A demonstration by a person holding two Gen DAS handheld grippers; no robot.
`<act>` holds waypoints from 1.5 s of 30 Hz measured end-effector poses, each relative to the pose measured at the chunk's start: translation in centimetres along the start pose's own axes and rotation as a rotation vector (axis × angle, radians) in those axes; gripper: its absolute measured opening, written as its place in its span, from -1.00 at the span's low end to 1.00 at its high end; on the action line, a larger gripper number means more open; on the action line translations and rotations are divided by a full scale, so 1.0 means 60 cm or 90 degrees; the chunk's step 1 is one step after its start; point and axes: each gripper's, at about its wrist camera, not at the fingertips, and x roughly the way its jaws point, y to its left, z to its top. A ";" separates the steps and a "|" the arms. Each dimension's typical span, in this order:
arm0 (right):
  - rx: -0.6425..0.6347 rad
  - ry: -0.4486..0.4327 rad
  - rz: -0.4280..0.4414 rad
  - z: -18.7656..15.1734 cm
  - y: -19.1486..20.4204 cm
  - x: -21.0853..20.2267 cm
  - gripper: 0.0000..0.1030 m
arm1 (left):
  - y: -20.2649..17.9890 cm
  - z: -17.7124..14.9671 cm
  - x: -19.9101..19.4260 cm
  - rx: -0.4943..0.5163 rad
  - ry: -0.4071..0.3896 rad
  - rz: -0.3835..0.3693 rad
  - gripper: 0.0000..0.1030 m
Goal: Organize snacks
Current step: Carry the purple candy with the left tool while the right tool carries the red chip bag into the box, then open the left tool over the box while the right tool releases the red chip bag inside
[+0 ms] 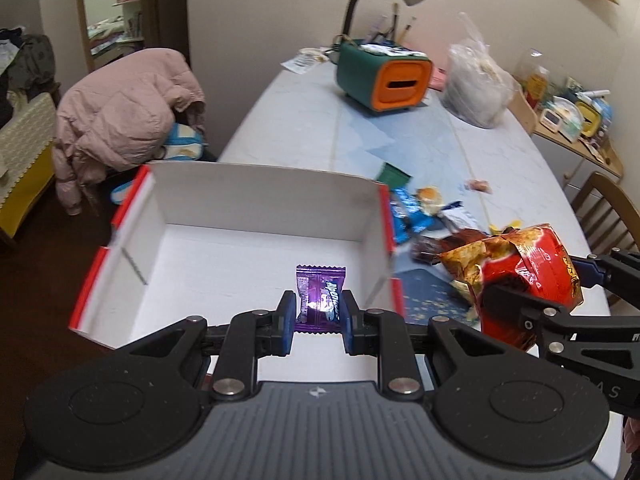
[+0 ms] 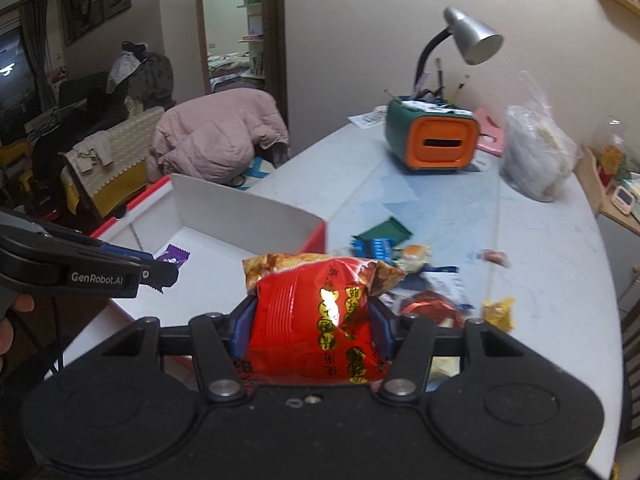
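Left hand-held gripper (image 1: 319,312) pinches a purple candy (image 1: 320,294) over the white box (image 1: 256,188); right hand-held gripper (image 2: 312,320) clamps a red snack bag (image 2: 316,320). Step: boxing. Next, release the candy, then swing the bag toward ten o'clock, off the desk (image 2: 520,240) pile.

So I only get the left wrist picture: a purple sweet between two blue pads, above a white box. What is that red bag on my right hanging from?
Observer: The right hand-held gripper. Its own view shows a blue pad pressed into each side of the red bag.
Operator: Is a machine carrying these things?
Observer: No. In the right wrist view, a person's hand shows at the left edge, behind the left hand-held gripper.
Operator: And is my sweet really gripped?
Observer: From that side the purple sweet sits just past the tips, low inside the white box. I cannot tell whether it is gripped or lying there.
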 end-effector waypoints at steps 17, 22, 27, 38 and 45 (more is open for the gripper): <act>-0.029 0.055 0.017 0.052 0.128 0.148 0.09 | 0.166 0.023 0.071 -0.025 0.054 0.056 -0.57; -0.027 0.076 0.025 0.051 0.151 0.194 0.09 | 0.190 0.022 0.103 -0.025 0.078 0.059 -0.57; -0.036 0.106 0.019 0.041 0.165 0.240 0.09 | 0.189 0.021 0.131 -0.009 0.098 0.054 -0.57; -0.033 0.153 0.011 0.020 0.169 0.279 0.13 | 0.183 0.009 0.175 0.025 0.146 0.053 -0.57; -0.038 0.141 0.008 0.023 0.172 0.273 0.40 | 0.189 0.008 0.175 0.016 0.153 0.047 -0.56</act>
